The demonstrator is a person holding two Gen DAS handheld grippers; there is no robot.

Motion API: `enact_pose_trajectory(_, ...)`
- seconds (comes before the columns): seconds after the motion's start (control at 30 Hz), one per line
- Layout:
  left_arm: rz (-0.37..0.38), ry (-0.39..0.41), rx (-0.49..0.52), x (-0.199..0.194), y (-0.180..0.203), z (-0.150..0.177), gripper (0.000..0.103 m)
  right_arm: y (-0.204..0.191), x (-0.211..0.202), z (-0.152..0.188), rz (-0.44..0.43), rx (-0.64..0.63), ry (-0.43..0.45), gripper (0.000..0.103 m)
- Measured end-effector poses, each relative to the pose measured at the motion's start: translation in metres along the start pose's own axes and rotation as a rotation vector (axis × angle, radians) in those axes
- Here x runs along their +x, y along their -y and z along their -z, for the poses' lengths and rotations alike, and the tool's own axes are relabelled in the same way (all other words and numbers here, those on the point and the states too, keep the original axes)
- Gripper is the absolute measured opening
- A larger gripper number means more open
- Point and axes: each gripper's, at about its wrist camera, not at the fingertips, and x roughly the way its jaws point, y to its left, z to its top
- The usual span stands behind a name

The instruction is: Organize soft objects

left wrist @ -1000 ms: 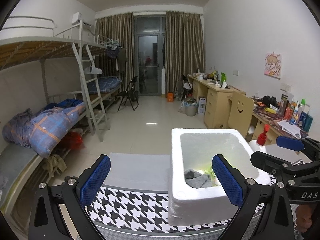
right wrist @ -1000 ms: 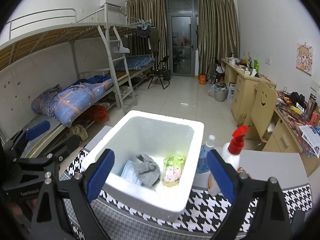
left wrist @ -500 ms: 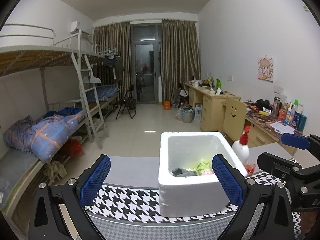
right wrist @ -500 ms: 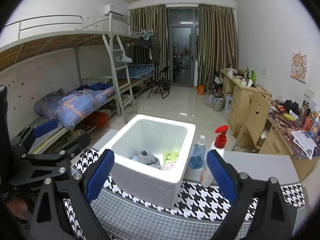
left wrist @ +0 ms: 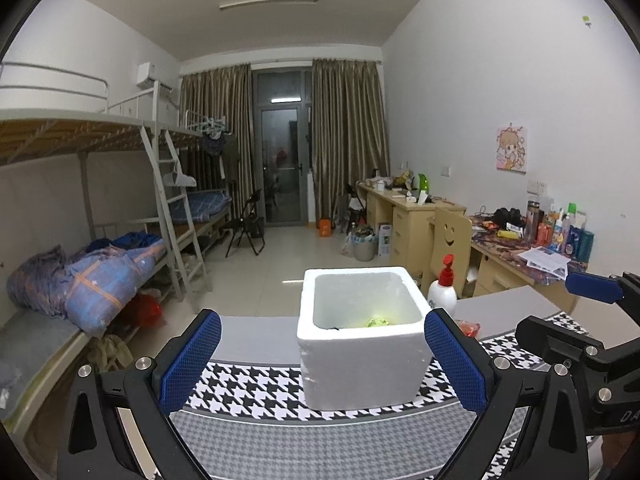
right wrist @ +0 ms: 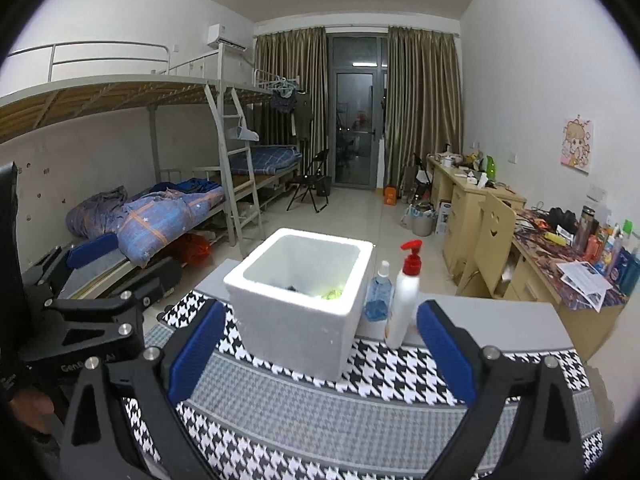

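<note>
From the left wrist we see our left gripper (left wrist: pixel 322 360) released and empty, the white foam box (left wrist: pixel 362 354) on the houndstooth-covered surface (left wrist: pixel 256 384), a green soft item (left wrist: pixel 378 322) inside. From the right wrist, our right gripper (right wrist: pixel 320 352) is likewise spread and empty before the box, a red-pump bottle (right wrist: pixel 406 300) just beside it.

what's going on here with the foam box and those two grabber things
A person holds two handheld tools, the left tool and the right tool, both open and empty, above a black-and-white houndstooth cloth. A white square foam box stands on the cloth with something yellow-green showing inside. A white pump bottle with a red top and a small blue bottle stand beside the box. Neither tool touches anything.
</note>
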Motion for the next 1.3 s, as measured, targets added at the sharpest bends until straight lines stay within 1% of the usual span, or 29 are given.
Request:
enact_pose_trajectory(0.1,0.008,0.012,0.007,-0.01,0.003,0.004,0.102,0.0,-0.013,0.005,0.017,-0.005,0.023,0.099)
enact_pose_trajectory(0.23,0.019,0.019,0.013,-0.019,0.005,0.01,0.102,0.001,-0.027,0.013,0.012,-0.002,0.05,0.099)
enact_pose_trajectory(0.47,0.002,0.031,0.016,-0.028,0.005,0.025,0.102,0.003,-0.038,0.037,0.026,0.005,0.081,0.099)
enact_pose_trajectory(0.63,0.011,0.041,0.009,-0.034,0.007,0.041,0.102,0.006,-0.04,0.055,0.023,0.008,0.102,0.099)
enact_pose_trajectory(0.7,-0.003,0.045,0.019,-0.037,0.008,0.047,0.102,0.008,-0.039,0.062,0.027,0.015,0.118,0.099)
enact_pose_trajectory(0.8,-0.02,0.071,0.017,-0.041,0.01,0.054,0.102,0.012,-0.043,0.071,0.032,0.036,0.144,0.099)
enact_pose_trajectory(0.87,-0.015,0.088,0.007,-0.044,0.011,0.06,0.102,0.014,-0.043,0.076,0.028,0.042,0.144,0.099)
enact_pose_trajectory(1.0,0.009,0.088,0.015,-0.046,0.016,0.071,0.102,0.017,-0.043,0.085,0.05,0.034,0.153,0.099)
enact_pose_trajectory(1.13,0.014,0.095,0.004,-0.047,0.018,0.083,0.102,0.021,-0.048,0.099,0.061,0.052,0.177,0.099)
enact_pose_trajectory(1.3,0.015,0.094,-0.005,-0.044,0.016,0.094,0.102,0.021,-0.051,0.111,0.091,0.042,0.191,0.099)
